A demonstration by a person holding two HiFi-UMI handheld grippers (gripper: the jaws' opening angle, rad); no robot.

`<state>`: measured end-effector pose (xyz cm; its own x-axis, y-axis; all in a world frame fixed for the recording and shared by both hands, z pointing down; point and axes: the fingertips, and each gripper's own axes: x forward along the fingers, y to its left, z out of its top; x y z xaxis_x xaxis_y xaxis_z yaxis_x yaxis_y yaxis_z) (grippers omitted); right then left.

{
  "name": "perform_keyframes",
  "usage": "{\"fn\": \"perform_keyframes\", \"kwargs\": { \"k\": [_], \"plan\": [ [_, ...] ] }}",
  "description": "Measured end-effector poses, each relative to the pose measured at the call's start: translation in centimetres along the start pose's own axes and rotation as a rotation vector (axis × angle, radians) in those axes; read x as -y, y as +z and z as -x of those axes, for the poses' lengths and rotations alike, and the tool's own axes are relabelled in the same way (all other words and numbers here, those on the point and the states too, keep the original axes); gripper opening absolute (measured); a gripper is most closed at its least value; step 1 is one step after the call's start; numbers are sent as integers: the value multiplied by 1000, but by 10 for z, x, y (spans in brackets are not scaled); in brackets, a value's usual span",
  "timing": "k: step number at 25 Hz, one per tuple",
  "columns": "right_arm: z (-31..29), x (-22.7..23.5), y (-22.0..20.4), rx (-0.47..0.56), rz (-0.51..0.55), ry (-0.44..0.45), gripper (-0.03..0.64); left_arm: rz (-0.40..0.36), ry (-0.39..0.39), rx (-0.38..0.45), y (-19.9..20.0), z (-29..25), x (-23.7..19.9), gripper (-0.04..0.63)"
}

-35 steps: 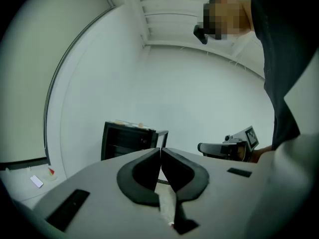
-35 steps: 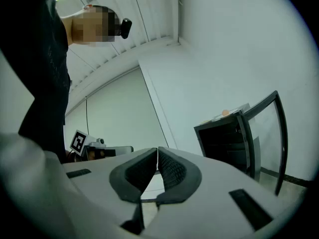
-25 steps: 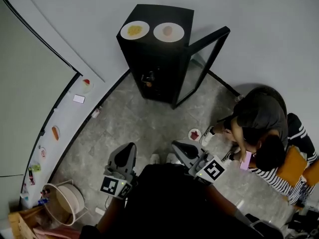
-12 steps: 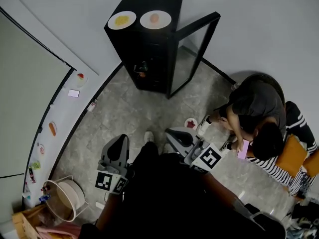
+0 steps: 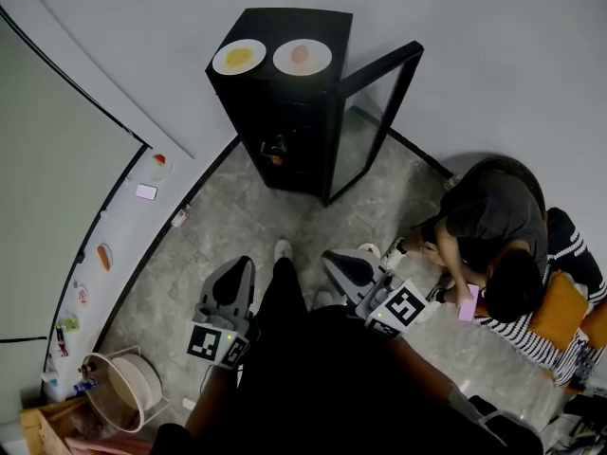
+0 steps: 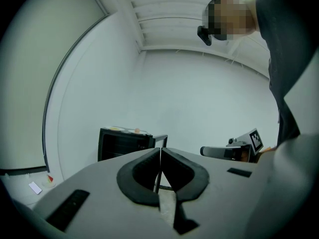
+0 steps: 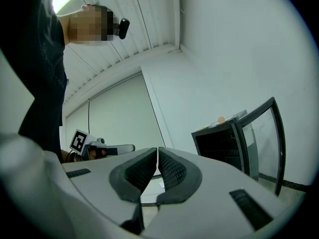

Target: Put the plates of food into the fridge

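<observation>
Here, two plates (image 5: 239, 57) (image 5: 303, 57) sit atop one fridge (image 5: 305, 112).

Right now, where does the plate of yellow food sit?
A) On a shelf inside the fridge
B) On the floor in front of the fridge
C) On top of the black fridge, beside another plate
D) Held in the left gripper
C: the head view shows the plate of yellow food resting on the top of the fridge, right next to a second plate.
</observation>
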<state>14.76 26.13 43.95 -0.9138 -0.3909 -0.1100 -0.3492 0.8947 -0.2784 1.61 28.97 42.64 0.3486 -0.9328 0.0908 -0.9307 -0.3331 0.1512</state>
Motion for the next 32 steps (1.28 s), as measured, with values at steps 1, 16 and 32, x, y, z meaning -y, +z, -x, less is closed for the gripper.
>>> {"fn": "perform_keyframes", "kwargs": {
  "k": [1,16,32],
  "plan": [
    [-3,5,0,-2,4,-4,29,-5,-7,2,0,-4,-3,29],
    [-93,76,15,-20,-40,-34,29,30,-40,-15,13,-93,-86,29],
    [-213,159,24,-27,-77,-186,29,68,-129,-49,29,-179,-218,29]
  ]
}}
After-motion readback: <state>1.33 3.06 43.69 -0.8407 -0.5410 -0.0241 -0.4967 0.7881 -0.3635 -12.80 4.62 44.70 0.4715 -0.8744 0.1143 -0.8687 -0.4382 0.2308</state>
